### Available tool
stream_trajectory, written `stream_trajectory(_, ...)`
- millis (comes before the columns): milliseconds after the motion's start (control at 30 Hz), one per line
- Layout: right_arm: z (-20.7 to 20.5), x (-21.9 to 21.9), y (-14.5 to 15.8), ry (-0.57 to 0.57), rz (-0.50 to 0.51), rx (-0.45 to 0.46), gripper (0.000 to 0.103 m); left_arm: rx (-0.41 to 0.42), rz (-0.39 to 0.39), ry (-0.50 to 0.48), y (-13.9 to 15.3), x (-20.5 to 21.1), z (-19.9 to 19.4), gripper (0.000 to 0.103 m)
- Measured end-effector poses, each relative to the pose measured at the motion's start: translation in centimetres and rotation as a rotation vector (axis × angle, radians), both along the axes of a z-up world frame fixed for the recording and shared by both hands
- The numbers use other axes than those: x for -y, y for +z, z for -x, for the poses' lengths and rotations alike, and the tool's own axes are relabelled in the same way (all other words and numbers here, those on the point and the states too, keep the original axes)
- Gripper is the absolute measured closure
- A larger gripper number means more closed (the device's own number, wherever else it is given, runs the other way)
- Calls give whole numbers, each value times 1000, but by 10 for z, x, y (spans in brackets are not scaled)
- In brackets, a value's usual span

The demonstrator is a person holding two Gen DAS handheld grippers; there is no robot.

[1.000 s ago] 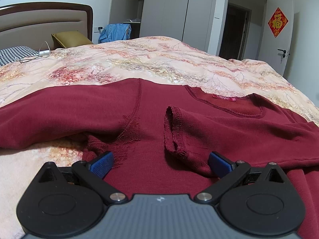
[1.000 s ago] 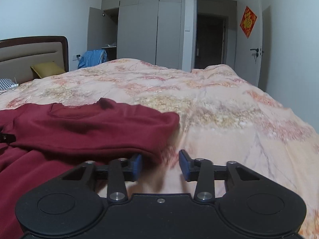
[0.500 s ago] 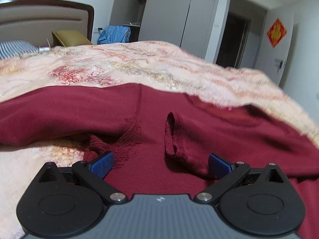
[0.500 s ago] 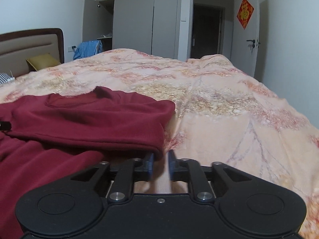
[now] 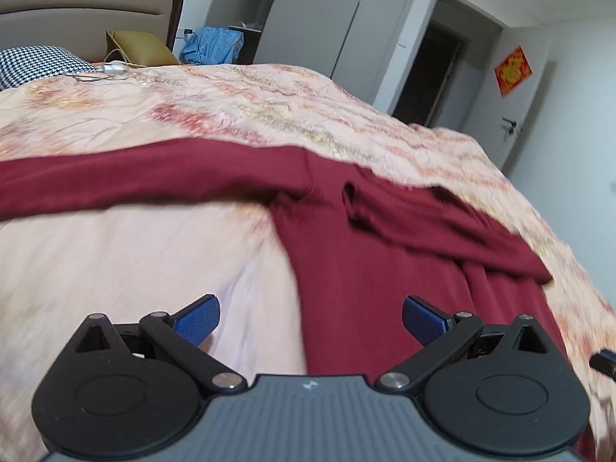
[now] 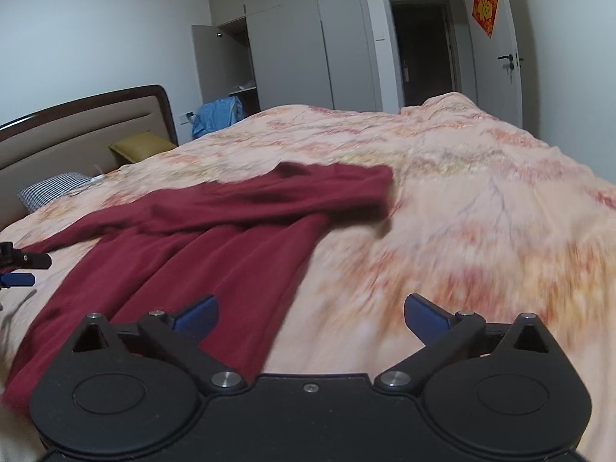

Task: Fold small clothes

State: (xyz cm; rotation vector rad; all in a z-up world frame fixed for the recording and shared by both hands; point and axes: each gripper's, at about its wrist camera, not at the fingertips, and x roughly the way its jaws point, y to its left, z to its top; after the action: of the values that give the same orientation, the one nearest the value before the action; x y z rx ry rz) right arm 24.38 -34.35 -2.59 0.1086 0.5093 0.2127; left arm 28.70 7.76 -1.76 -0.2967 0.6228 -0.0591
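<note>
Two claws, both mine: left claw (image 5: 310,317) and right claw (image 6: 311,313), each spread wide, gripping nothing, above the bed (image 6: 481,231). One dark red top (image 6: 215,238), lying on the quilt just beyond, right sleeve (image 6: 308,188) folded across the chest, left sleeve (image 5: 134,181) stretched flat. Risk, as I judge it: dragging the loose knit could undo the fold; the soft quilt may bunch underneath. Farther: one yellow cushion (image 6: 140,146), one checked pillow (image 6: 50,192), one headboard (image 6: 84,131).
</note>
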Motion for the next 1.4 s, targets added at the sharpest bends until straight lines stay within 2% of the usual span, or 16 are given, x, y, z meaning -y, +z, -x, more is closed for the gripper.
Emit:
stream_trajectory(200, 58, -21, -8, -10, -24, 5, 1, -18, 27, -39, -8, 6, 63, 0)
stream_trajectory(300, 76, -24, -15, -63, -68, -11, 4, -54, 53, -60, -17, 10, 82, 0)
stream_trajectory(433, 91, -26, -26, -106, -115, -51, 23, -110, 93, -64, -30, 14, 95, 0)
stream_trajectory(600, 102, -33, -26, -125, -84, -39, 41, -152, 137, -47, -44, 17, 108, 4)
stream_trajectory(700, 103, -34, -26, -132, -77, -42, 49, -156, 172, -24, -46, 13, 112, 15)
stream_trajectory(800, 104, -38, -25, -131, -49, -38, 58, -160, 216, -5, -46, 11, 112, 34)
stream_trajectory(833, 106, -40, -24, -128, -37, -33, 62, -163, 235, -4, -46, 10, 111, 45)
stream_trajectory(900, 107, -42, -23, -120, -15, -29, 69, -174, 252, 7, -45, 11, 110, 49)
stream_trajectory(967, 108, -45, -23, -89, -10, -33, 90, -174, 255, 6, -44, 13, 108, 61)
stream_trajectory(1000, 110, -46, -21, -86, -2, -27, 90, -176, 252, 5, -43, 14, 108, 65)
stream_trajectory(1067, 112, -47, -15, -72, 20, 2, 92, -180, 235, 7, -40, 17, 110, 81)
stream_trajectory(1100, 113, -45, -11, -69, 6, 13, 92, -178, 224, 9, -37, 17, 111, 85)
stream_trajectory(1133, 114, -41, -6, -71, -13, 23, 92, -171, 215, 9, -33, 19, 110, 94)
stream_trajectory(1300, 121, -16, 23, -78, -69, 67, 94, -100, 159, 24, -6, 17, 123, 97)
stream_trajectory(1400, 132, -6, 37, -78, -54, 91, 94, -53, 145, 42, 11, 12, 135, 98)
